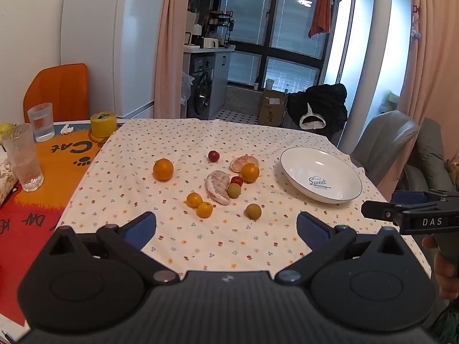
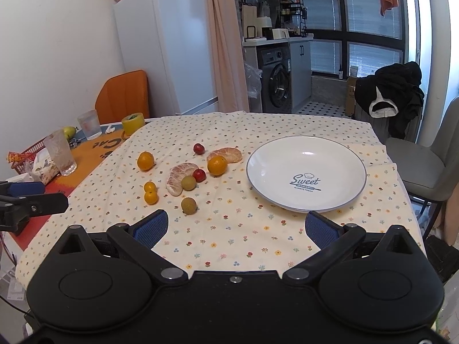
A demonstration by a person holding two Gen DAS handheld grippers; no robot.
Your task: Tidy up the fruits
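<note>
Nothing has been sorted yet, judging by how things lie: every fruit sits loose on the floral cloth covering the desk (image 2: 229, 238), and the white plate (image 2: 341, 154) printed "Sweet" holds nothing. Going left to right in the right wrist view, the left gripper (image 1: 226, 229) hovers low over the near edge of the cloth with its blue pads spread wide and nothing between them. Beyond it lies a lone orange (image 2: 145, 160) at the far left of the scatter, then two small oranges (image 2: 150, 192) touching each other, a pale peeled citrus piece (image 2: 178, 179), and two yellow-green round fruits (image 2: 188, 182), one just beside that peeled piece and one nearer the grippers. Further right are two small red fruits (image 2: 199, 175), an orange (image 2: 217, 165) touching a peeled mandarin half (image 2: 229, 153), and then the plate, well apart from the pile. The right gripper (image 2: 236, 228) is likewise spread wide and empty, facing the cloth between fruit and plate. All of the gathering is still to do.
</note>
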